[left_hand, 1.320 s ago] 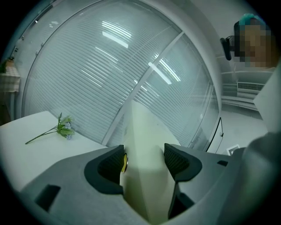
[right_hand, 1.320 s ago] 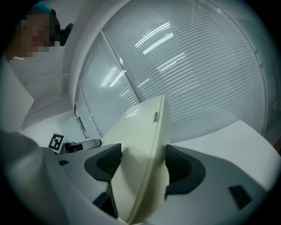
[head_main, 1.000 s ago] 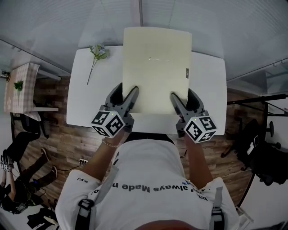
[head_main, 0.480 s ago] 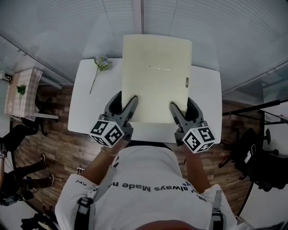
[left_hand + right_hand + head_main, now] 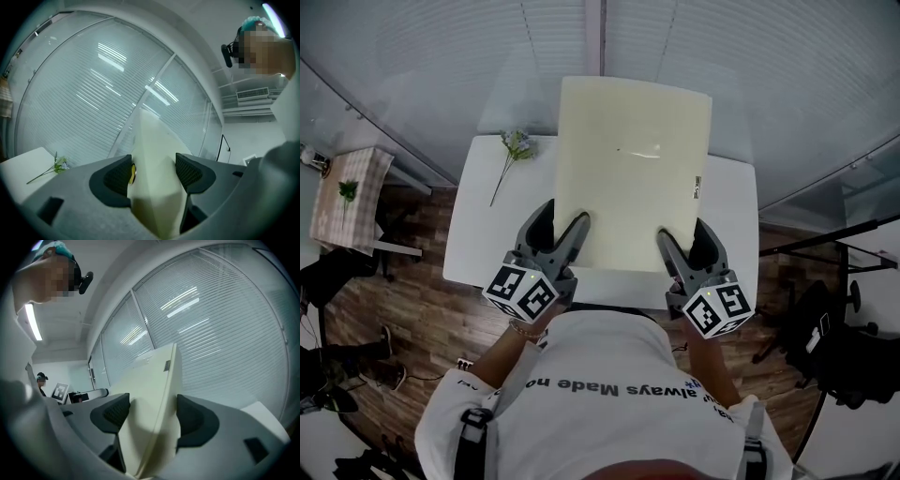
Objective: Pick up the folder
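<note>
A pale cream folder (image 5: 628, 169) is held up above the white table (image 5: 483, 234), its far edge reaching past the table toward the blinds. My left gripper (image 5: 564, 228) is shut on the folder's near left corner. My right gripper (image 5: 682, 241) is shut on the near right corner. In the left gripper view the folder (image 5: 154, 164) rises edge-on between the dark pads (image 5: 117, 177). In the right gripper view the folder (image 5: 150, 399) stands clamped between the pads (image 5: 194, 420), a small label near its top edge.
A flower sprig (image 5: 512, 155) lies on the table's far left corner. Window blinds (image 5: 441, 66) run behind the table. A small checkered side table (image 5: 347, 197) stands at the left, dark chairs and gear (image 5: 853, 337) at the right, on a wooden floor.
Both grippers have lifted the folder a little higher and slightly right. The grip on both corners is unchanged.
</note>
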`<action>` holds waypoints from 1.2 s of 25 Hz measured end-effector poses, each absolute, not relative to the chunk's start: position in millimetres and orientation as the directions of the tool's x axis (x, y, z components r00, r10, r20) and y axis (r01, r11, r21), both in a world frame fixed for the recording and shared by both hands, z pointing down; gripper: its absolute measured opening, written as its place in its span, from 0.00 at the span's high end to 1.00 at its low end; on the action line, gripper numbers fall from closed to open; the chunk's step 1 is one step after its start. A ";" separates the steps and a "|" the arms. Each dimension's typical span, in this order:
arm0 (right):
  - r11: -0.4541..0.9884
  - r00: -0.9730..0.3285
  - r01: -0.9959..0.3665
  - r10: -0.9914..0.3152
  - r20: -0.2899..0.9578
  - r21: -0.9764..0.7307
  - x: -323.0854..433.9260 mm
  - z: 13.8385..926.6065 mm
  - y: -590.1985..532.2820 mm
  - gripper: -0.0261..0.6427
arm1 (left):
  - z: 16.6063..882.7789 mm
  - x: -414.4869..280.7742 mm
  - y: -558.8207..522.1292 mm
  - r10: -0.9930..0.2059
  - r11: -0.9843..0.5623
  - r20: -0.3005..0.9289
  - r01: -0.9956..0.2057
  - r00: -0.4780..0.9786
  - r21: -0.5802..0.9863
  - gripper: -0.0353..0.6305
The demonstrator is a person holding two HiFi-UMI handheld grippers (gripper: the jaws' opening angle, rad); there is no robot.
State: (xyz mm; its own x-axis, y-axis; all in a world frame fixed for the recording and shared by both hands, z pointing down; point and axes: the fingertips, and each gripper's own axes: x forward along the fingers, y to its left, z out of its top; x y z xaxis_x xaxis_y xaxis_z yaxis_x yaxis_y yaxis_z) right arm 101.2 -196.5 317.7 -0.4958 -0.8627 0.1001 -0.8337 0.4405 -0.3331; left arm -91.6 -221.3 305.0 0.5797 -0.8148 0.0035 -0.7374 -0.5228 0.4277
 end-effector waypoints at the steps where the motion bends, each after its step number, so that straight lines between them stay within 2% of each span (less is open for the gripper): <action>1: 0.441 -0.495 -0.834 -0.864 0.095 -0.332 100.6 316.1 -195.3 0.51 | 302.4 -92.1 -220.5 -0.814 -0.528 -0.003 -0.738 0.581 0.421 0.52; 30: 0.437 -0.477 -0.845 -0.877 0.064 -0.309 106.9 300.7 -187.6 0.51 | 290.0 -86.7 -214.7 -0.810 -0.547 -0.037 -0.734 0.585 0.403 0.52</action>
State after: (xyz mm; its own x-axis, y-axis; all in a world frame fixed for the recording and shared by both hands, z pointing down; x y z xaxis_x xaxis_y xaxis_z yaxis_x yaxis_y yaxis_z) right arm 106.9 -187.6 300.7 -0.4768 -0.8767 0.0640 -0.8447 0.4368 -0.3094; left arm -86.7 -214.7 290.0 0.5846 -0.8105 -0.0368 -0.7337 -0.5475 0.4025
